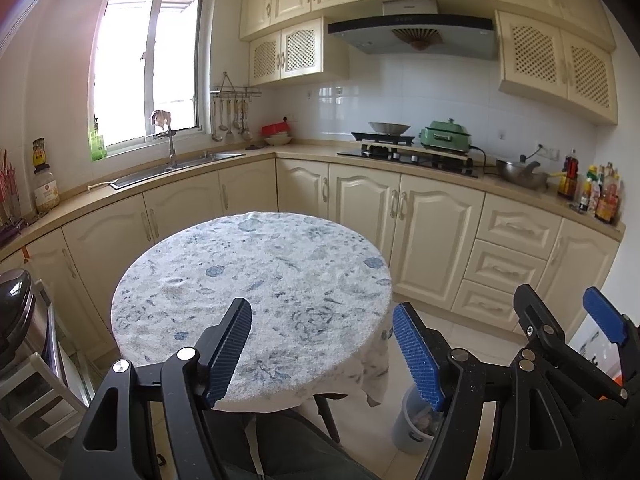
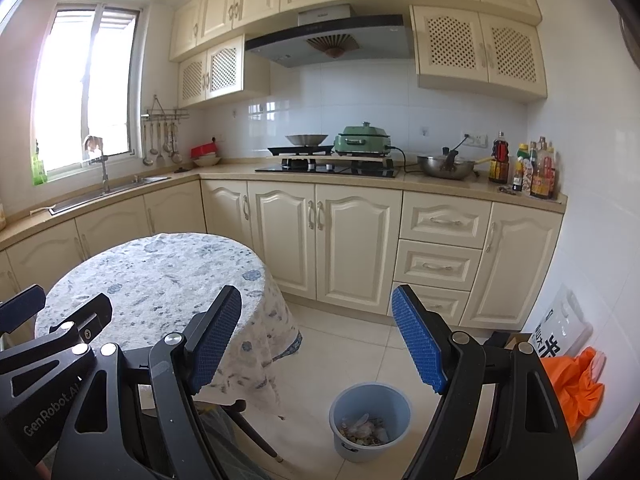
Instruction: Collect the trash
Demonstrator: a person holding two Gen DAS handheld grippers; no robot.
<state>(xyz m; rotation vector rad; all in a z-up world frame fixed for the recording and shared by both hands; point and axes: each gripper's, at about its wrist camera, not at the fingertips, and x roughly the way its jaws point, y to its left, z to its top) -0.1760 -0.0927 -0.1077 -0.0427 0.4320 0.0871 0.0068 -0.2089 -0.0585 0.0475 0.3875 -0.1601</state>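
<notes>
A blue bin (image 2: 370, 420) stands on the tiled floor right of the round table (image 2: 152, 280); scraps of trash (image 2: 364, 428) lie in its bottom. My right gripper (image 2: 316, 312) hangs open above the floor, over the bin, nothing between its blue pads. My left gripper (image 1: 322, 320) is open over the near edge of the round table (image 1: 256, 280), also holding nothing. In the left wrist view the bin (image 1: 416, 420) peeks out behind the right finger, and the right gripper (image 1: 556, 304) shows at the lower right. No trash is seen on the flowered cloth.
Cream kitchen cabinets (image 2: 352, 248) run behind the table, with a hob, a green cooker (image 2: 362, 142), a steel bowl and bottles on the counter. An orange bag (image 2: 576, 388) and a white sack lie by the right wall. A steel bin (image 1: 24, 320) stands at far left.
</notes>
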